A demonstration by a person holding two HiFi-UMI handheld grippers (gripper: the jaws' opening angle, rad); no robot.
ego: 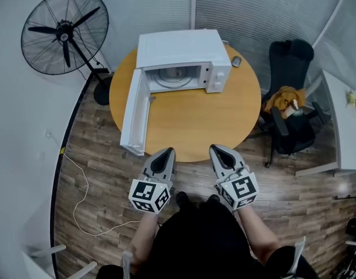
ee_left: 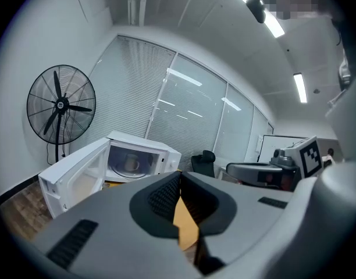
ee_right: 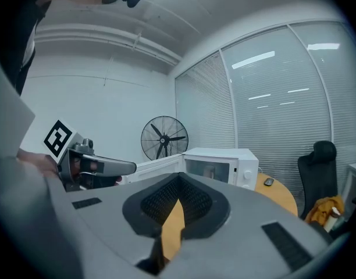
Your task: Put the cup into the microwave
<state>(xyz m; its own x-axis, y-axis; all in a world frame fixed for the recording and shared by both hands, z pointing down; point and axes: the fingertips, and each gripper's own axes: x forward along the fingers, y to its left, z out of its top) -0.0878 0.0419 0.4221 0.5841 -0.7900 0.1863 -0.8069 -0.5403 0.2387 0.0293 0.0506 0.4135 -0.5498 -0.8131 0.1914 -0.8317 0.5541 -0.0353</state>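
A white microwave stands at the far side of a round wooden table, its door swung wide open to the left. In the left gripper view a pale cup sits on the turntable inside the microwave. Both grippers hover side by side at the table's near edge, well short of the oven. My left gripper is shut and holds nothing; its jaws meet at the tip. My right gripper is shut and empty too.
A black standing fan is at the back left. A black office chair with an orange-brown thing on its seat stands to the right of the table. A small dark object lies beside the microwave. A white cable trails over the wooden floor.
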